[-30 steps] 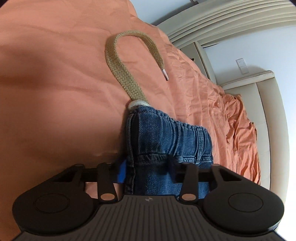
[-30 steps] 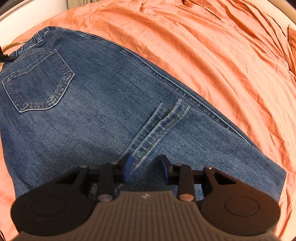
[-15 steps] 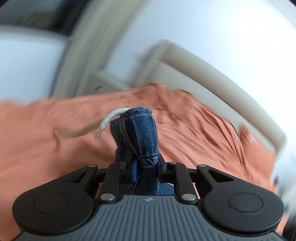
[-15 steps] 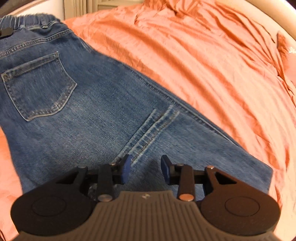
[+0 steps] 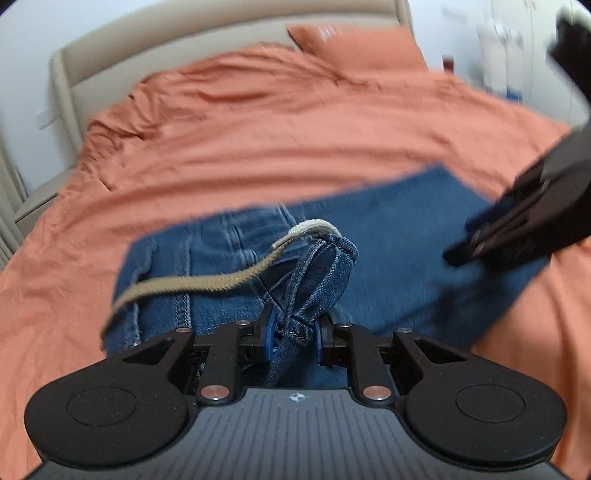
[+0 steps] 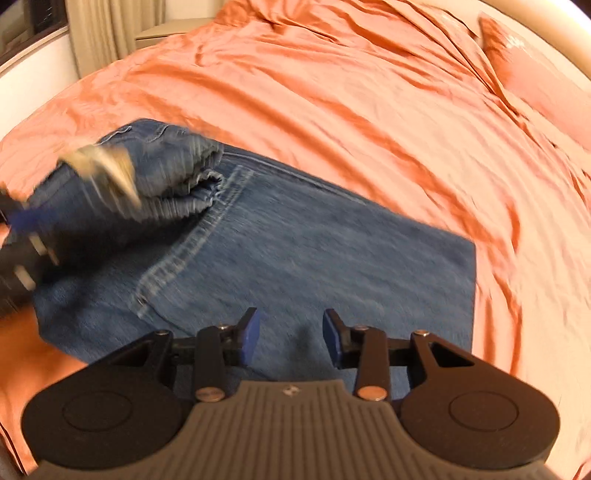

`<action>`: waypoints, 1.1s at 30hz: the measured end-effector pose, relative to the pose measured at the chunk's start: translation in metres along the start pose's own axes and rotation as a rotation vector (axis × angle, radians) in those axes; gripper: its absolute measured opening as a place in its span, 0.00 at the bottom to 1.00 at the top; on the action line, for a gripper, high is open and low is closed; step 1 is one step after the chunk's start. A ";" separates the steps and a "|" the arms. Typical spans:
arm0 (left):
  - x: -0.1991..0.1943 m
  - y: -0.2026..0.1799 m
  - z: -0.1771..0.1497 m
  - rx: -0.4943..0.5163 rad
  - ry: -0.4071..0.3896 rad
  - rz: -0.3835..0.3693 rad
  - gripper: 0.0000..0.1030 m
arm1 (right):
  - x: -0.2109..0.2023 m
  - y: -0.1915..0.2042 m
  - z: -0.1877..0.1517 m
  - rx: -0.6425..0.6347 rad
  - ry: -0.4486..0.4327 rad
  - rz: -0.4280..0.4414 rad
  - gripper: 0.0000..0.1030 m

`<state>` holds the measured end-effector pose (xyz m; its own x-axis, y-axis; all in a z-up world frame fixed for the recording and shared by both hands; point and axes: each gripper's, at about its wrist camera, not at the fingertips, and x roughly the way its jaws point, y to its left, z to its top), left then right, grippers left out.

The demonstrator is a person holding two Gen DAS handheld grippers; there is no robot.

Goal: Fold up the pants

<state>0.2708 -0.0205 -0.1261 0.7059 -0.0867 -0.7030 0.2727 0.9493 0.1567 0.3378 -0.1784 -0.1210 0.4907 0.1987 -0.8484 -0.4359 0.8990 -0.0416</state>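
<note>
Left wrist view: the left gripper [image 5: 293, 334], black with blue pads, has its jaws drawn close and clamped on a bunched fold of the blue denim pants [image 5: 388, 236] at the waistband, lifted above the rest of the garment, which lies flat on the crumpled orange bedsheet [image 5: 258, 147]. A flat woven beige drawstring [image 5: 192, 286] trails from the gripped waistband toward the left. The right gripper [image 5: 476, 236] enters from the right edge, blurred, over the far part of the denim. A beige padded headboard [image 5: 110, 62] and an orange pillow [image 5: 354, 44] lie beyond. Right wrist view: the right gripper [image 6: 290, 334] hovers over the flat denim pants [image 6: 332, 258] with its jaws partly apart and nothing between the pads. At left, the left gripper [image 6: 22, 236], blurred, carries the gathered waistband over the leg seam. The pants lie on the orange bedsheet [image 6: 369, 92], beige curtains [image 6: 107, 29] behind.
</note>
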 end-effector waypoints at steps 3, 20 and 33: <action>0.004 0.006 -0.006 -0.045 0.046 -0.054 0.28 | 0.000 -0.002 -0.011 0.014 0.012 0.006 0.34; -0.030 0.107 -0.009 -0.506 -0.103 -0.352 0.70 | -0.036 0.006 -0.017 0.027 -0.066 0.044 0.44; -0.004 0.178 -0.019 -0.733 -0.129 -0.093 0.60 | 0.005 0.015 0.042 0.274 -0.130 0.322 0.47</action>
<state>0.3043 0.1540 -0.1085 0.7845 -0.1679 -0.5970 -0.1389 0.8906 -0.4331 0.3652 -0.1477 -0.1035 0.4612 0.5176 -0.7207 -0.3743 0.8499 0.3709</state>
